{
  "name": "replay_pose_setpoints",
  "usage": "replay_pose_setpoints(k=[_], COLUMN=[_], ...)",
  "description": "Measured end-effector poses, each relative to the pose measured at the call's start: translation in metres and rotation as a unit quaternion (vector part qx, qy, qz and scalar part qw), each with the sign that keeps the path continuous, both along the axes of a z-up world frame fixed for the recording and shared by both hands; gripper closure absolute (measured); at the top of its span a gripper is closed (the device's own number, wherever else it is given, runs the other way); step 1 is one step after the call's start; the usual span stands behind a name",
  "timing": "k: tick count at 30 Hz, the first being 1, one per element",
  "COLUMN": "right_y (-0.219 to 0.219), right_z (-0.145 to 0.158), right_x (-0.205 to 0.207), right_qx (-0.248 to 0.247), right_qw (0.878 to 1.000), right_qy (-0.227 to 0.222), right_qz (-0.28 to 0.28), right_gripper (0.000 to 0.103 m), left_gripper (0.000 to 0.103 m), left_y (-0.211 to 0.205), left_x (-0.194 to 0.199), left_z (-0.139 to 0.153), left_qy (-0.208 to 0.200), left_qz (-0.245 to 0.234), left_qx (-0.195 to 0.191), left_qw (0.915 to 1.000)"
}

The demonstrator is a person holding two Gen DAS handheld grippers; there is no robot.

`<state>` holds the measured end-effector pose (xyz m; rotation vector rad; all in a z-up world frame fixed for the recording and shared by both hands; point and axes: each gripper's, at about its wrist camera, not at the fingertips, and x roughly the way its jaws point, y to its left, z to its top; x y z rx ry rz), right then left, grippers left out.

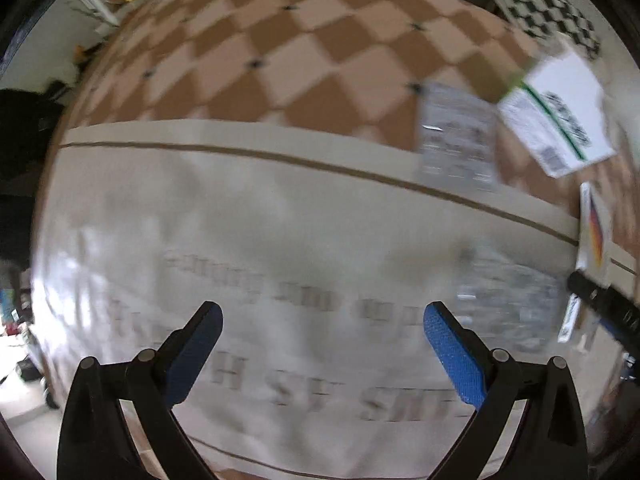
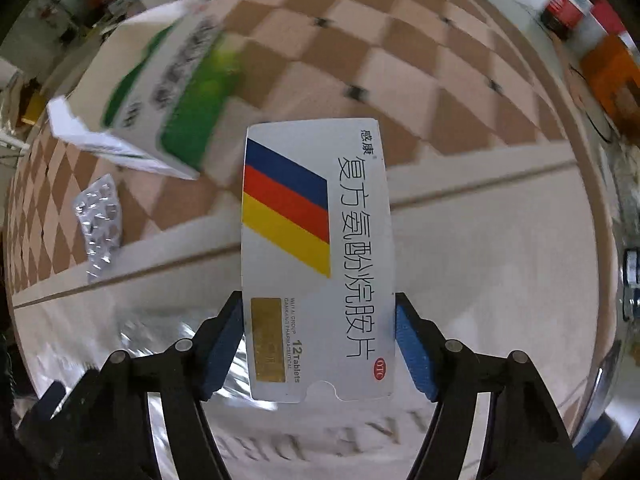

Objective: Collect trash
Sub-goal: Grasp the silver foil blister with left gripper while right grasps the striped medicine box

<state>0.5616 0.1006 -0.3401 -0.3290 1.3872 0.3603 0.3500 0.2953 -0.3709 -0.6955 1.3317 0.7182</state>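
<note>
My right gripper point(image 2: 319, 312) is shut on a white medicine box point(image 2: 316, 248) with blue, red and yellow stripes, held above the table; this box also shows at the right edge of the left wrist view point(image 1: 594, 228). My left gripper point(image 1: 322, 316) is open and empty over the cream part of the tablecloth. A white and green medicine box point(image 2: 160, 92) lies on the checkered cloth, also in the left wrist view point(image 1: 556, 116). A silver blister pack point(image 2: 100, 226) lies near it, also in the left wrist view point(image 1: 456, 136). Another blister pack point(image 1: 508, 300) lies right of my left gripper.
The table has a brown checkered cloth point(image 1: 280, 48) with a cream printed border point(image 1: 240, 208). A black-and-white checkered board point(image 1: 536, 4) lies at the far right. Red and orange items point(image 2: 600, 40) stand past the table's right edge.
</note>
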Motion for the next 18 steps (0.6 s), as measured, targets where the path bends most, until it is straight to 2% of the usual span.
replay_pose_setpoints(k=[3,4,6,8,9,11,13,18], right_y=[-0.033,-0.041,-0.059,-0.073,-0.079,-0.09,-0.096,-0.103], right_z=[0.005,0.006,0.008,0.008,0.008,0.005,0.002,-0.006], right_x=[0.012,0.016,0.023,0.029,0.032,0.037,0.042,0.049], right_qx=[-0.002,-0.002,-0.004,-0.006,-0.008,-0.011,-0.015,-0.023], right_qw=[1.0,0.999,0.999,0.997,0.996,0.994,0.992,0.989], right_qy=[-0.002,-0.002,-0.006,-0.013,-0.016,-0.022,-0.029,-0.036], right_qz=[-0.025,-0.034,-0.053,-0.074,-0.084,-0.107,-0.125,-0.141], right_gripper=[0.03,0.03,0.03,0.03,0.03,0.03,0.03,0.03], left_gripper=[0.001,0.001,0.001,0.001,0.001,0.001,0.001,0.002], left_y=[-0.014,-0.018,-0.022,-0.022,-0.022,-0.02,-0.02,-0.005], left_x=[0.02,0.026,0.032,0.034,0.034,0.033,0.04,0.053], left_z=[0.002,0.001,-0.002,-0.009,-0.014,-0.022,-0.033,-0.033], left_qy=[-0.022,-0.024,-0.031,-0.04,-0.047,-0.045,-0.03,0.023], left_qz=[-0.026,-0.03,-0.013,0.042,0.078,0.139,0.201,0.282], left_qx=[-0.033,-0.055,-0.094,-0.154,-0.185,-0.219,-0.238,-0.204], left_qw=[0.9989,0.9977,0.995,0.9864,0.9784,0.9647,0.9498,0.9374])
